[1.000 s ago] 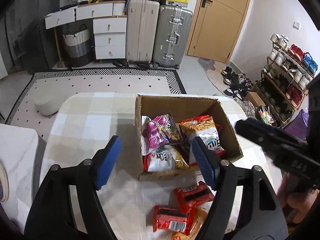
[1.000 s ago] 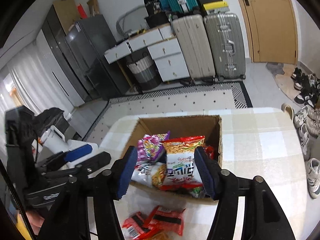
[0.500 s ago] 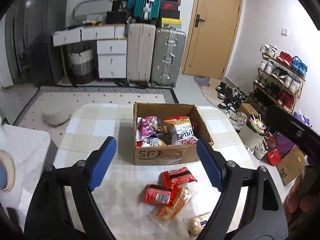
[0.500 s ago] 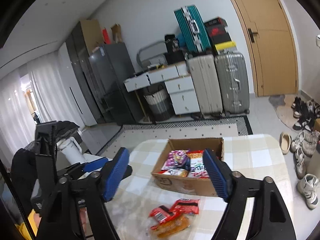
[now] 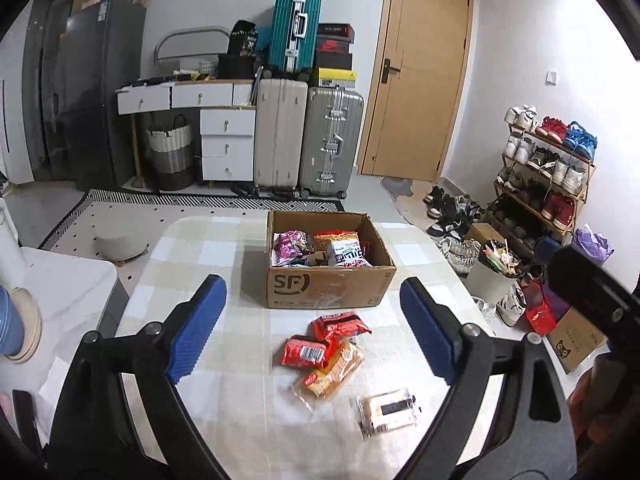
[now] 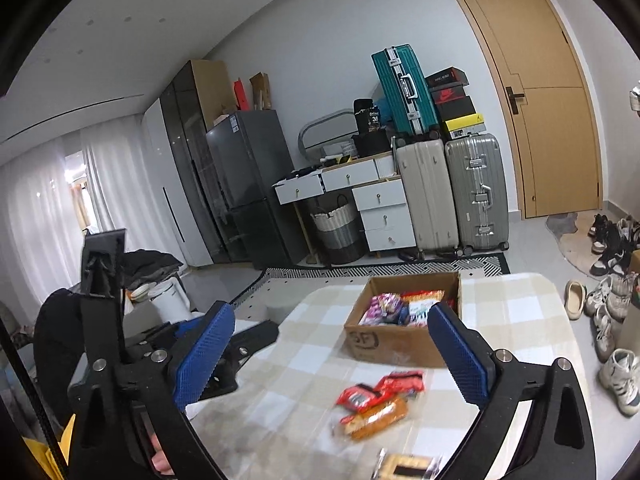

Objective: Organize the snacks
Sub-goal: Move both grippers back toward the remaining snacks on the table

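Cardboard box [image 5: 330,284] on checked worktop [image 5: 208,264] held several packets; red packets [image 5: 324,338], an orange packet [image 5: 332,368] and a clear one [image 5: 384,410] lay loose before it. Left tongs [image 5: 312,336] and right tongs [image 6: 332,356], jaws just opened wide, held nothing. Step judged: between loads; next, descend onto a loose packet.

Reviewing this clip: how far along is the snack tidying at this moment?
Partly done. Several packets already sit in the cardboard box. Nothing is in hand: the left claw and right claw have just been opening and are empty. Left on the table: two red packets, an orange packet and a clear-wrapped packet.
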Available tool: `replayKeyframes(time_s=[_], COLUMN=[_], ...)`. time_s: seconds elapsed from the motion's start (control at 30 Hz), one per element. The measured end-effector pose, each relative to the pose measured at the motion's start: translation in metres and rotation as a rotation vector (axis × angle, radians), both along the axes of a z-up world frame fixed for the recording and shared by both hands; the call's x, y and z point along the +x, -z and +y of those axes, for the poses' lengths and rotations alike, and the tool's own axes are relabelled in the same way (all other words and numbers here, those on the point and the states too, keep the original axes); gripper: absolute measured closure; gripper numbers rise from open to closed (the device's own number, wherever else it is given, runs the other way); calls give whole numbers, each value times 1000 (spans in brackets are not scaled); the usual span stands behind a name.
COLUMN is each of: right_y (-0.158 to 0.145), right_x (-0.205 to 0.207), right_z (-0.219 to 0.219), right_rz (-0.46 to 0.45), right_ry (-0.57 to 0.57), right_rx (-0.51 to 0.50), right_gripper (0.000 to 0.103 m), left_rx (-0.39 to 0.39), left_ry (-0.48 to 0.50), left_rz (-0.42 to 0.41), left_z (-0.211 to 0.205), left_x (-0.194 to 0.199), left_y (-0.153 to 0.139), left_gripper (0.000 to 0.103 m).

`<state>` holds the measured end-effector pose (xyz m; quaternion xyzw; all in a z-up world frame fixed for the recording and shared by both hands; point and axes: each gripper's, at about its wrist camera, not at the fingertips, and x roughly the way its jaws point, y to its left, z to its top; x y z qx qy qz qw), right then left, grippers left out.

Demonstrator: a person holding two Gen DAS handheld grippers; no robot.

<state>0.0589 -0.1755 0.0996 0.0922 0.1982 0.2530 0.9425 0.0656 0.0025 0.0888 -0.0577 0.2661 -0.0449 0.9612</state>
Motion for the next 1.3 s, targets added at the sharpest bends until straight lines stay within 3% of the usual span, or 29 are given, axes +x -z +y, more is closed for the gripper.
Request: replayKeyframes(time_s=[0.13, 0.33, 0.57, 0.83, 1.3], right_y=[9, 30, 67, 127, 191], right_x=[-27, -54, -75, -71, -15], right_z=[-2, -12, -22, -22, -11], right_rz=[-2, 17, 56, 181, 383], right_ry=[7, 32, 85, 101, 76], right_rx=[2, 14, 8, -75, -149], right_gripper=[3, 1, 1, 1, 1], left_rx=[-6, 6, -5, 3, -30], left_ry=[-20, -37, -52, -15, 3], left_rz=[-44, -85, -40, 67, 159], left_z=[7, 19, 28, 20, 13], left_x=[-41, -91, -115, -87, -26], left_y=[-2, 9, 48, 103, 155], left_gripper=[1, 1, 1, 1, 1])
